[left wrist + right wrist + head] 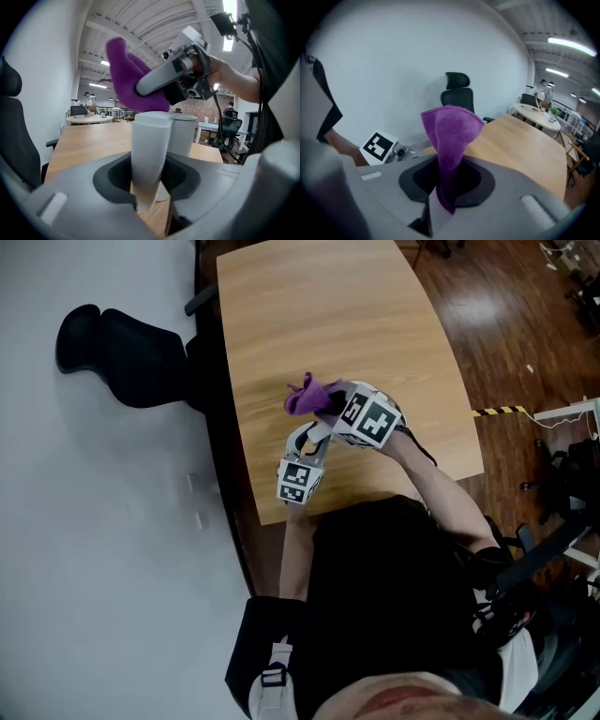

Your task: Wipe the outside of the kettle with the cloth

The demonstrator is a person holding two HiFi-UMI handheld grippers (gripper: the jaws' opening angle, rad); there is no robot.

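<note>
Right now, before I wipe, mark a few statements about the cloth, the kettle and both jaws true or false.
1. The right gripper has its jaws clamped on the purple cloth. True.
2. The cloth lies flat on the table. False: it is held up at the top of the kettle.
3. The left gripper grips a pale upright part of the kettle in its jaws. True.
4. The kettle is red. False: it is pale grey.
5. A black office chair stands beside the table. True.
</note>
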